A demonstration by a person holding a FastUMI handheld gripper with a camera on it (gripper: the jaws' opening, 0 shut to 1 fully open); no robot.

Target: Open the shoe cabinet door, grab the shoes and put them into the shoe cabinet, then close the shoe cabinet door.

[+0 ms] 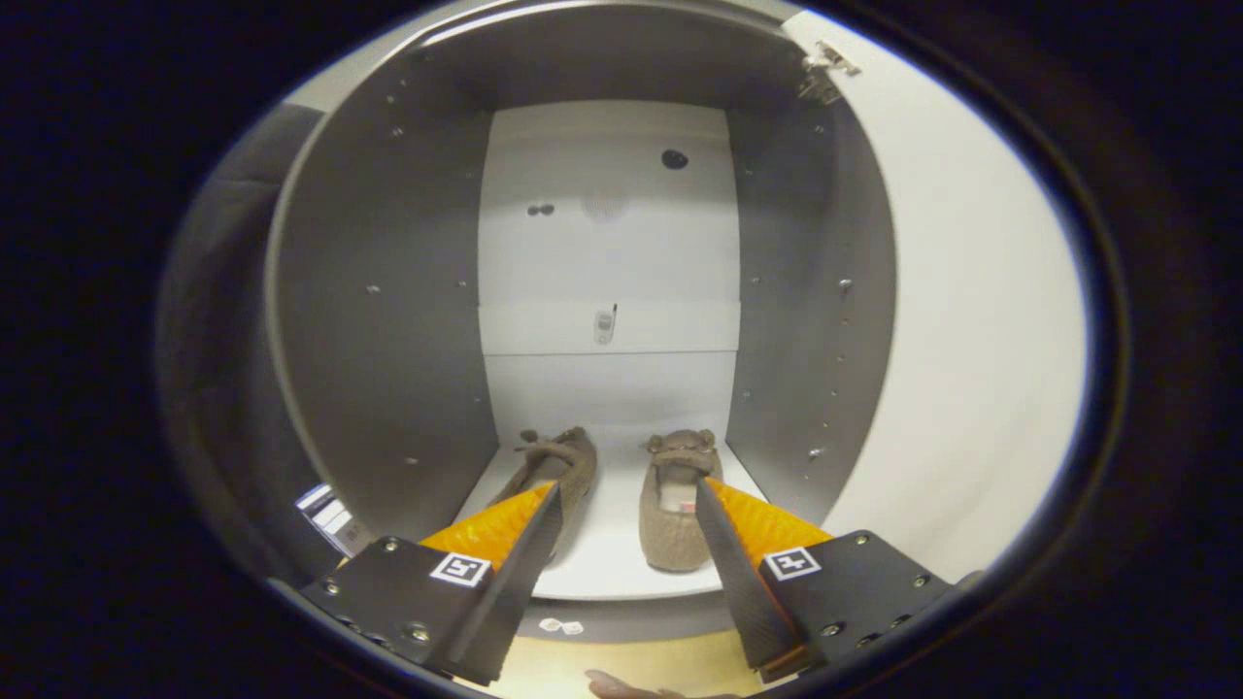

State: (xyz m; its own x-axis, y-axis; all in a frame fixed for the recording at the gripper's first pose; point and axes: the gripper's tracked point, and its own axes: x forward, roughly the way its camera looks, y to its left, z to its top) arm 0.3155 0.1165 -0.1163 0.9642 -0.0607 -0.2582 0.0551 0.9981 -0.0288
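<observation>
The shoe cabinet (pixel 388 320) stands open, with grey side walls and a white back panel. Its white door (pixel 971 340) is swung out to the right. Two brown knitted shoes lie side by side on the white bottom shelf (pixel 607 573). The left shoe (pixel 573 464) sits partly behind my left finger. The right shoe (pixel 670 529) lies just inside my right finger, toe towards me. My gripper (pixel 626 500) is open, its fingers spread wide just in front of the shelf with nothing held between them.
A hinge (pixel 825 68) sits at the top of the right wall by the door. Small fittings dot the back panel (pixel 604 325). A light wooden floor (pixel 621 670) shows below the cabinet's front edge. Dark cloth hangs left of the cabinet.
</observation>
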